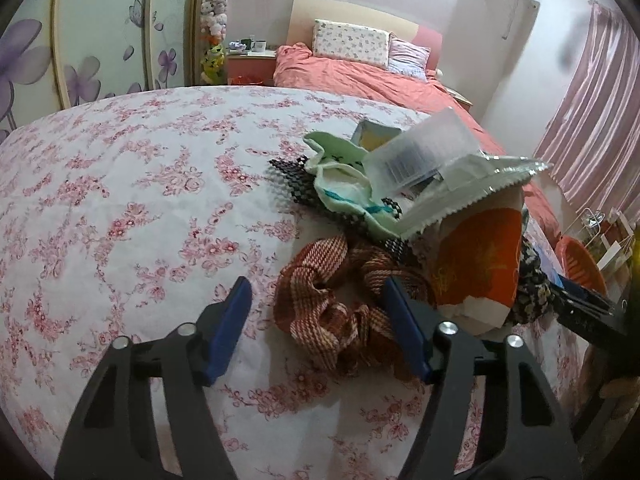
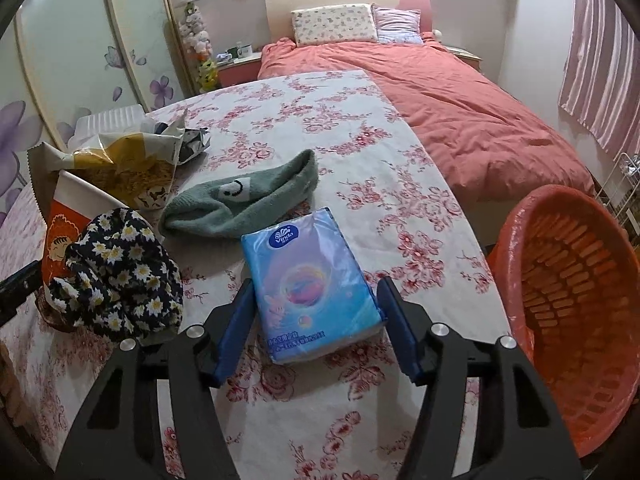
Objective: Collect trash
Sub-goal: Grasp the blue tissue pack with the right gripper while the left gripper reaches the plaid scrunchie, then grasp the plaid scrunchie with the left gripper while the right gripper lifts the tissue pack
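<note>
Floral cotton, white with pink blossoms, covered the table (image 2: 320,128) that carried everything, and an orange plastic basket (image 2: 572,320) stood just off its right edge, apparently the place for the trash. Near the left edge sat the litter itself: a paper cup (image 2: 68,216) with an orange print, a crumpled yellow snack bag (image 2: 128,168) behind it, and a clear plastic container (image 1: 424,152) perched on top of the pile in the left wrist view. Mixed among these were things that looked like keepers: a grey-green sock (image 2: 244,200) toward the middle, a daisy-print cloth (image 2: 120,276) touching the cup, a red checked cloth (image 1: 332,308) and a pale green sock (image 1: 344,184). A blue tissue pack (image 2: 312,284) lay near the front edge, its near end between the spread fingers of the right gripper (image 2: 316,320), which pinched nothing. The left gripper (image 1: 320,320) was likewise spread wide and empty, its right finger over the checked cloth. The step in hand seemed to be choosing a first piece. To do it well, the sealed tissue pack probably should be passed over; the cup or the snack bag made the likelier pick, taken by a rim or a crease so neither the daisy cloth nor the socks got dragged along to the basket.
</note>
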The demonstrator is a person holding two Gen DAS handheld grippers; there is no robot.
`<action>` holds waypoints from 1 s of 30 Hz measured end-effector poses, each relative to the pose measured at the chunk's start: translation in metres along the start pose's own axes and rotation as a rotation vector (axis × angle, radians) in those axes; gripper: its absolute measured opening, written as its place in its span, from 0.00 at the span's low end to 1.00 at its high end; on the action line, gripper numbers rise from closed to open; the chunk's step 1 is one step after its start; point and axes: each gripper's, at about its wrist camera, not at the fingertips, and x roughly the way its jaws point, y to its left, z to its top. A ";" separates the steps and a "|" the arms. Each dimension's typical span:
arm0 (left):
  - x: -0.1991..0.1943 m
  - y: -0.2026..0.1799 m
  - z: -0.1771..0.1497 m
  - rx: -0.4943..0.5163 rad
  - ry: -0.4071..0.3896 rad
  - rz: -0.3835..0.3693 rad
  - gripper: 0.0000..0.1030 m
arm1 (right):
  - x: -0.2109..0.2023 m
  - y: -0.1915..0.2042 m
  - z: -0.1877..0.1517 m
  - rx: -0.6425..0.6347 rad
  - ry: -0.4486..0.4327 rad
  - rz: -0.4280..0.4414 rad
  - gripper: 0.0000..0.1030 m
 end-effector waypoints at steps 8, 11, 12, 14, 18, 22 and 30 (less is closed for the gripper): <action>0.008 0.009 -0.003 -0.079 0.040 -0.079 0.53 | -0.002 0.000 -0.003 0.004 -0.002 0.006 0.60; -0.005 0.014 0.000 -0.105 -0.004 -0.091 0.55 | -0.003 0.000 -0.005 -0.002 -0.002 0.002 0.60; -0.008 0.014 0.002 -0.099 -0.018 -0.075 0.55 | -0.004 0.000 -0.005 -0.001 -0.003 0.001 0.60; -0.004 0.013 0.004 -0.081 -0.005 -0.033 0.54 | -0.004 -0.002 -0.005 0.011 -0.005 0.002 0.60; 0.010 0.011 0.000 -0.070 0.057 -0.039 0.37 | -0.007 -0.004 -0.005 0.018 -0.012 0.004 0.60; 0.012 0.001 -0.005 -0.041 0.055 -0.010 0.32 | -0.012 -0.004 -0.009 0.018 -0.015 0.001 0.60; 0.005 -0.004 -0.009 -0.028 0.015 -0.007 0.12 | -0.031 -0.012 -0.015 0.039 -0.044 0.006 0.60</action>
